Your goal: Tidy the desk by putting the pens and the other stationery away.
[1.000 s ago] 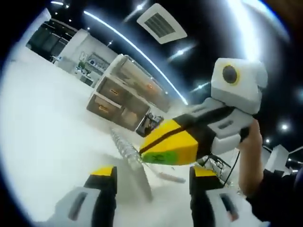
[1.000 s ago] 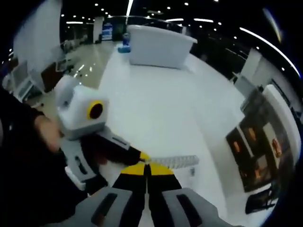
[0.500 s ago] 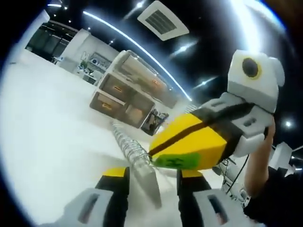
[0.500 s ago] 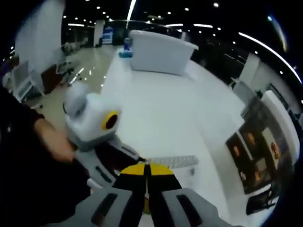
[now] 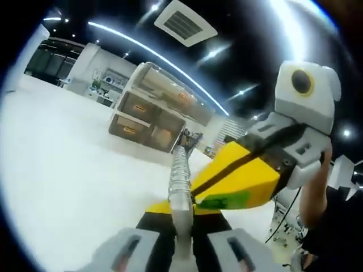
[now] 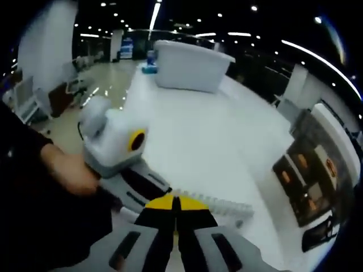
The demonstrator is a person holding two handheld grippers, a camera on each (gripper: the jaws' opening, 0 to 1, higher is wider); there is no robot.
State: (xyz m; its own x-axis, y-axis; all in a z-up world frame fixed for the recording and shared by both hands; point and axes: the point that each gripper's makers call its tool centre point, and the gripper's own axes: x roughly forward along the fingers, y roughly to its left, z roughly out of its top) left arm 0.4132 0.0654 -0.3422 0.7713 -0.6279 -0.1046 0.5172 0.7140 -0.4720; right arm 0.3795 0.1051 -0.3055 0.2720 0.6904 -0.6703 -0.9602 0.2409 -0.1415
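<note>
White desk surface (image 5: 68,170) fills the left part of the left gripper view, with a small drawer cabinet (image 5: 150,113) standing on it towards the far side. In the middle, the left gripper (image 5: 182,218) rises from the bottom with its jaws drawn in against a clear, ridged stick-like item (image 5: 180,178), probably a pen barrel or a similar piece of stationery. It stands up between the jaws and points away from the camera. Just to the right, the right gripper (image 5: 235,178) comes in with its yellow tips close beside the same item; a person's hand holds it at the far right edge.

In the right gripper view, the left gripper's grey body sits at the left, held by a person's hand (image 6: 68,173). In the centre, the right gripper's jaws are pressed together at the base of the ridged item (image 6: 218,203), which sticks out to the right over the desk; whether they actually pinch it cannot be told. A white bin (image 6: 190,68) stands at the far end of the desk, and the drawer cabinet (image 6: 309,175) lies at the right.

As a judgement, the task is under way: one item is lifted and passing between grippers, not yet stored.
</note>
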